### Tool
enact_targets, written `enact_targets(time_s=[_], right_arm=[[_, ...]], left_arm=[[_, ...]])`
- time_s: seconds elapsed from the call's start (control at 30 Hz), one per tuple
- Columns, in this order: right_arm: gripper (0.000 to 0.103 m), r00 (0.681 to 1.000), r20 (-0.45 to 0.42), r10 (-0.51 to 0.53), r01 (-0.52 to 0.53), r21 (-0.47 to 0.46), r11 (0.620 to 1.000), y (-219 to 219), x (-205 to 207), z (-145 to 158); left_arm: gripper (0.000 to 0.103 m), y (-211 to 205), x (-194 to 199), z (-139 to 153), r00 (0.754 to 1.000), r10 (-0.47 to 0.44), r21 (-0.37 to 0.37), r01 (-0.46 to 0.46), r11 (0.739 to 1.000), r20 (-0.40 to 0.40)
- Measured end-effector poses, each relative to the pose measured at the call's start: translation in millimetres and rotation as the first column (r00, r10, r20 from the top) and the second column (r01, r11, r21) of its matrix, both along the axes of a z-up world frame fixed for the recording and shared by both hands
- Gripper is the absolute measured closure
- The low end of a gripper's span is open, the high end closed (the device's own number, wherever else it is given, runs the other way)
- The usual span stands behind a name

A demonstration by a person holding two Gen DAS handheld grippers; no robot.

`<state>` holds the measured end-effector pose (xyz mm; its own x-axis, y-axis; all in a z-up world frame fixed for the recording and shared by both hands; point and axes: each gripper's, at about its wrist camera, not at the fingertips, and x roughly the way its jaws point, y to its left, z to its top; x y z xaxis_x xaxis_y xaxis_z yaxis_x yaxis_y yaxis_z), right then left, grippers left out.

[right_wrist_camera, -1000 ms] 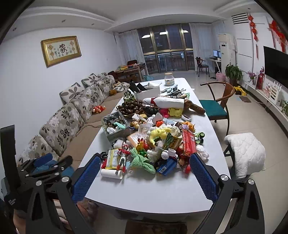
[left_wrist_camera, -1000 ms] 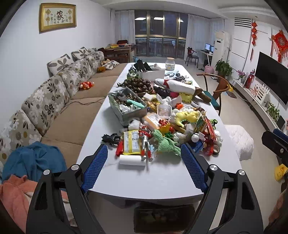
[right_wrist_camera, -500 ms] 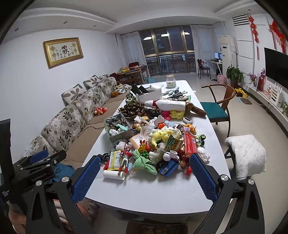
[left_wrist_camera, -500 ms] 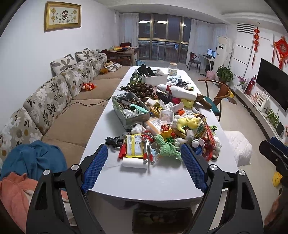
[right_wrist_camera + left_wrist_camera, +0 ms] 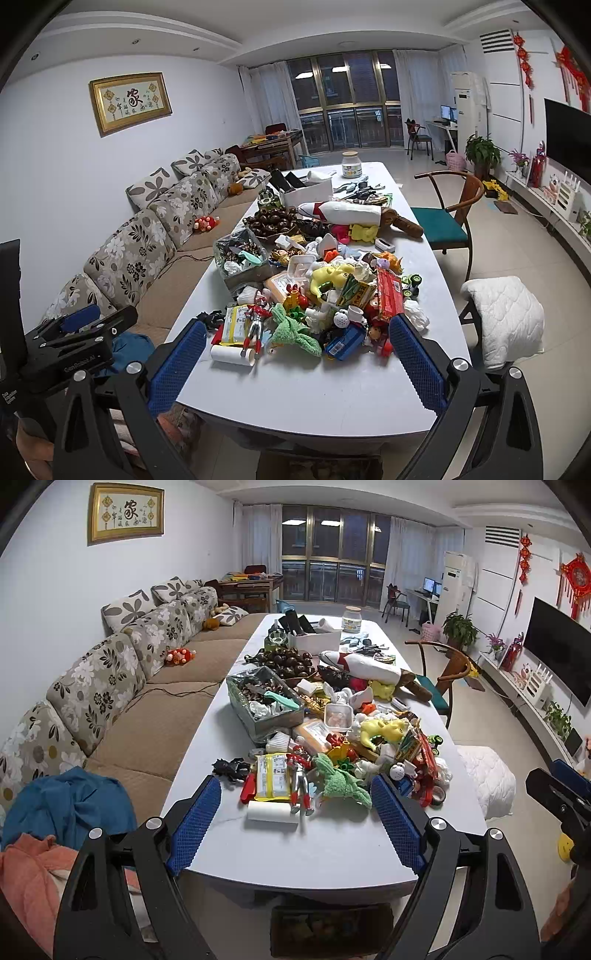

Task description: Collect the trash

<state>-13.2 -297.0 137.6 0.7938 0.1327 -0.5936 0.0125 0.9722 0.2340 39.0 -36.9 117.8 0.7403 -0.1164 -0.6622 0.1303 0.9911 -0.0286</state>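
Observation:
A long white table (image 5: 314, 853) (image 5: 314, 391) carries a heap of toys, wrappers and packets. Nearest its front edge lie a white paper roll (image 5: 272, 811) (image 5: 232, 355), a yellow packet (image 5: 272, 775) and a green plush toy (image 5: 341, 783) (image 5: 295, 330). My left gripper (image 5: 295, 827) hovers open before the table's near end, blue pads wide apart, nothing between them. My right gripper (image 5: 295, 365) is open too and holds nothing. Each gripper shows at the edge of the other's view.
A floral sofa (image 5: 110, 686) runs along the table's left side, with blue and orange cloths (image 5: 62, 812) on its near end. A wooden chair (image 5: 447, 218) and a white quilted stool (image 5: 506, 317) stand to the right. A dark bin (image 5: 328, 930) sits under the table's near end.
The left view has tilted slightly, showing more of the wall and ceiling. In the right wrist view the left gripper has shifted a little. Nothing on the table moved.

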Motion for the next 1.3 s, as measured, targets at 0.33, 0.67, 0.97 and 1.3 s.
enact_targets(time_s=[0.33, 0.67, 0.97, 1.3], right_arm=[[0.005, 1.0, -0.004, 0.006, -0.006, -0.001, 1.0, -1.1, 1.7, -1.0], [0.005, 1.0, -0.005, 0.008, -0.008, -0.002, 1.0, -1.6, 0.6, -2.3], [0.005, 1.0, -0.007, 0.009, -0.009, -0.009, 1.0, -0.3, -1.9, -5.8], [0.005, 1.0, -0.01, 0.008, -0.008, -0.01, 1.0, 1.1, -5.2, -9.4]], left_arm=[[0.022, -4.2, -1.1, -3.9, 1.0, 0.015, 0.004, -0.015, 1.0, -0.003], [0.022, -5.5, -2.5, -5.9, 1.0, 0.017, 0.007, -0.017, 1.0, -0.003], [0.022, -5.2, -4.9, -9.7, 1.0, 0.019, 0.003, -0.019, 1.0, -0.007], [0.013, -3.5, -6.8, -9.3, 1.0, 0.028, 0.015, -0.028, 1.0, -0.005]])
